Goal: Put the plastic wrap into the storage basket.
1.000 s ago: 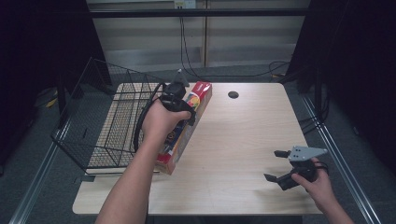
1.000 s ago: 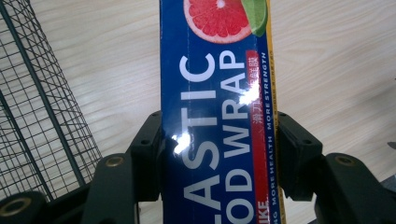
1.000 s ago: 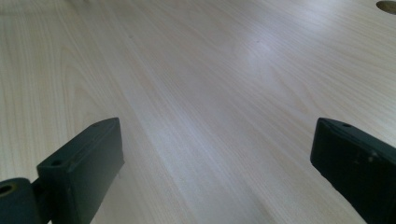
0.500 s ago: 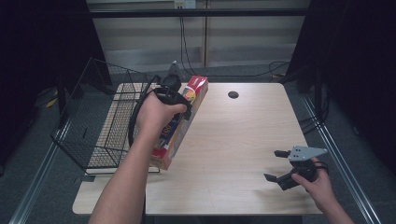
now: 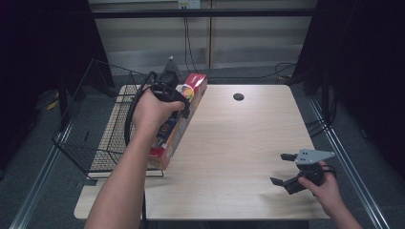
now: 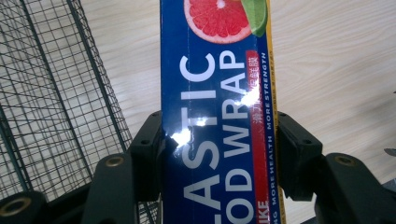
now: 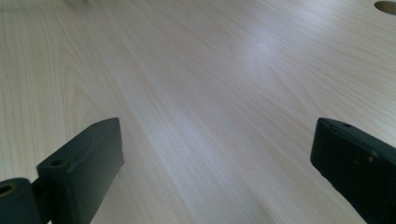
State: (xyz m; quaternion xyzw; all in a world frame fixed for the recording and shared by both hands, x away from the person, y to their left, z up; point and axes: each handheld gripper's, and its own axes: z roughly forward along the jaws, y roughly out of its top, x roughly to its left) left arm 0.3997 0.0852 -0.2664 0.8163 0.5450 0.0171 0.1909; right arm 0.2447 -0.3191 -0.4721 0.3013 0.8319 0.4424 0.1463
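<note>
Left tongs (image 5: pixel 177 98), seen from the high view, clamped across a long box of plastic wrap (image 5: pixel 179 119) near its far half, left hand (image 5: pixel 150 112) wrapped round the tool above it. Box slanted, far end with the red panel raised toward the back of the desk (image 5: pixel 239 143), near end low at the desk's left edge, just beside the wire basket (image 5: pixel 90 129). Whether that near end touches the desk: cannot tell.

In the left gripper view, box (image 6: pixel 217 116) running straight up the middle between the two black jaws of the left tongs (image 6: pixel 218 154), one pad pressed flat against each long side. Blue face up, white lettering "PLASTIC FOOD WRAP", a cut grapefruit printed at the far end, a yellow strip along the right edge. Basket mesh (image 6: pixel 56 93) to the left of the box, pale wood to the right.

Right tongs (image 5: pixel 285 168) well apart from the box, at the desk's near right corner, held in the right hand (image 5: pixel 322 186), grey three-cornered plate on top. Jaws spread wide with nothing between them; in the right gripper view, bare wood grain between the two pads (image 7: pixel 219 154). Round cable hole (image 5: pixel 238 97) near the back of the desk, to the right of the box's raised end.
</note>
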